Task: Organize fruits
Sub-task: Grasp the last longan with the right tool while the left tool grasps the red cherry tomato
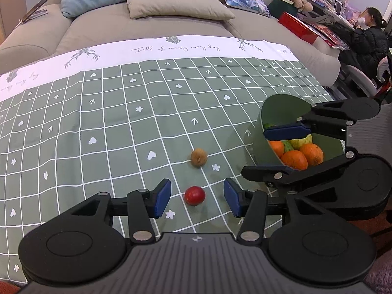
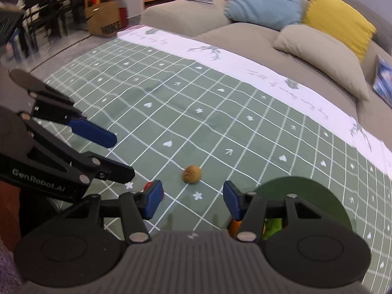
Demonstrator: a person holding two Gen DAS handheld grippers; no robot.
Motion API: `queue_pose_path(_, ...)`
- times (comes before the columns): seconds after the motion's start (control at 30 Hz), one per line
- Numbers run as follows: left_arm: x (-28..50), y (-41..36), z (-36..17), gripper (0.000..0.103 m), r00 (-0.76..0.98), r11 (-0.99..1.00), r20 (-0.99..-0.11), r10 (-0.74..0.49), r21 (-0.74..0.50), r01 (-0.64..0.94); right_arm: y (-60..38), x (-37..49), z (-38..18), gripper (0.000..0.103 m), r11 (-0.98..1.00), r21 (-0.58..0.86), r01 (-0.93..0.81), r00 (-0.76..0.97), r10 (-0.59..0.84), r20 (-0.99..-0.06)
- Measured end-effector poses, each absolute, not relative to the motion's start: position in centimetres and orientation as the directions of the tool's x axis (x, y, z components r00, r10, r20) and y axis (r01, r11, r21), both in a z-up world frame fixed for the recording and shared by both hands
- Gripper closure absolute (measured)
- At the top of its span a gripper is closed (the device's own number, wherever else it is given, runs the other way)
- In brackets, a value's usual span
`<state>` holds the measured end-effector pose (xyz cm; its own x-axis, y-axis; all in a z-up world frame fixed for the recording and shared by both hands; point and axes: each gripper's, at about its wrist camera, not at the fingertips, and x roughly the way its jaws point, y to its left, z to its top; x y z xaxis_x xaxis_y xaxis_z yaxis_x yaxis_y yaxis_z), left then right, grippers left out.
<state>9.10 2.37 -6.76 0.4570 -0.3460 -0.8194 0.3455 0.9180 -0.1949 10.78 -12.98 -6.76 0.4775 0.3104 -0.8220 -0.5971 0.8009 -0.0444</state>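
Note:
A small red fruit (image 1: 194,195) lies on the green checked tablecloth (image 1: 110,127), between the open fingers of my left gripper (image 1: 197,198). A brown round fruit (image 1: 199,157) lies a little beyond it; it also shows in the right wrist view (image 2: 192,174). A green bowl (image 1: 272,122) at the right holds oranges (image 1: 294,159) and green fruit. My right gripper (image 2: 193,199) is open and empty, over the bowl's near side (image 2: 318,191), and its blue pad (image 1: 287,131) hangs above the bowl. The red fruit (image 2: 148,185) is mostly hidden behind the right gripper's left finger.
The table's far edge meets a beige sofa (image 1: 171,27) with blue, yellow and beige cushions. A seated person (image 1: 370,34) and a cluttered desk are at the far right. Chairs and a cardboard box (image 2: 104,20) stand at the left of the right wrist view.

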Motion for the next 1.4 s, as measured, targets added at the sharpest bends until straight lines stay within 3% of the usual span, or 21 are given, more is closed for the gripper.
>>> queue_pose_path(0.27, 9.7, 2.6, -8.2, 0.045, 0.419, 0.91, -0.833, -0.362, -0.216, 0.355, -11.6, 11.2, -8.0, 0.06, 0.725, -0.092, -0.683, 0.436, 0.303, -0.847)
queue_pose_path(0.47, 10.6, 1.7, -10.5, 0.048, 0.363, 0.9, -0.857, -0.365, -0.225, 0.375, -12.3, 13.5, -8.3, 0.072, 0.736, -0.052, -0.675, 0.396, 0.302, -0.867)
queue_pose_path(1.03, 13.5, -0.2, -15.0, 0.056, 0.257, 0.918, -0.917, -0.306, -0.212, 0.336, -11.7, 16.0, -10.9, 0.073, 0.696, -0.013, -0.718, 0.315, 0.307, -0.898)
queue_pose_path(1.27, 13.7, -0.4, -15.0, 0.071, 0.257, 0.914, -0.914, -0.314, -0.218, 0.342, -11.2, 17.0, -11.7, 0.073, 0.68, 0.0, -0.733, 0.289, 0.312, -0.905)
queue_pose_path(1.4, 13.9, 0.2, -14.9, 0.072, 0.264, 0.919, -0.91, -0.321, -0.232, 0.32, -10.7, 17.9, -12.1, 0.073, 0.689, 0.026, -0.724, 0.266, 0.314, -0.911)
